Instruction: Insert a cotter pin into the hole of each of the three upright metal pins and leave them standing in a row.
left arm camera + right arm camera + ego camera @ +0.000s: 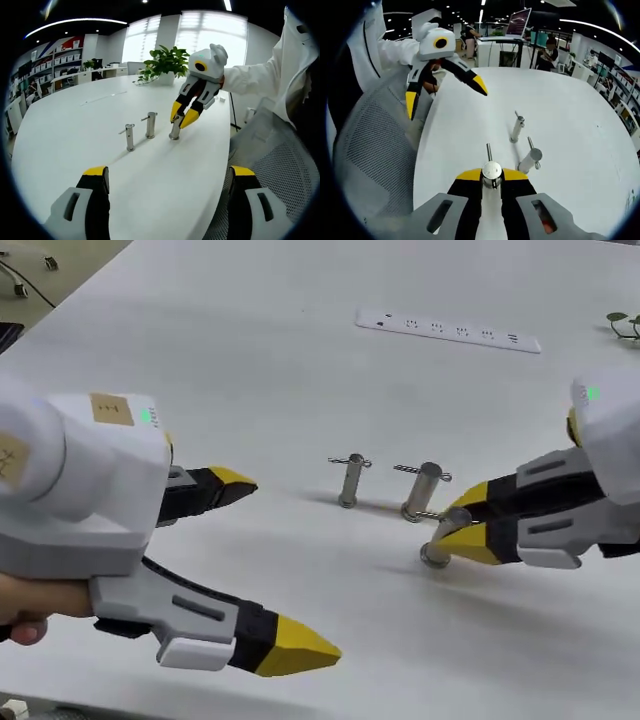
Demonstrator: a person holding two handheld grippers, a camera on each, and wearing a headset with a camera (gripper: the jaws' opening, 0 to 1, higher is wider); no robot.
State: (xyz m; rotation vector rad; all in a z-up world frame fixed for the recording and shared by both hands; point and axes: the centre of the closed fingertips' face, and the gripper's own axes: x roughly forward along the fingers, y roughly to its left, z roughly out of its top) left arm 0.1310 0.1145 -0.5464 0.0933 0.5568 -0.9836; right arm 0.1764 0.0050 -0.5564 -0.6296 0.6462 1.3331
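Note:
Three short metal pins stand upright on the white table [300, 370]. The far pin [350, 481] and the middle pin [423, 491] each carry a cotter pin through the hole near the top. My right gripper [462, 523] is shut on the third pin [441, 538], nearest the table's edge, which also has a cotter pin [489, 151] sticking out of it. In the left gripper view the same row shows as far pin [129, 137], middle pin [150, 125] and held pin [175, 129]. My left gripper [272, 565] hangs wide open to the left, holding nothing.
A white power strip [448, 330] lies at the back of the table. A mesh chair [370, 165] stands beside the table edge. A potted plant [165, 62] sits at the table's far end. Shelves, desks and other people fill the room behind.

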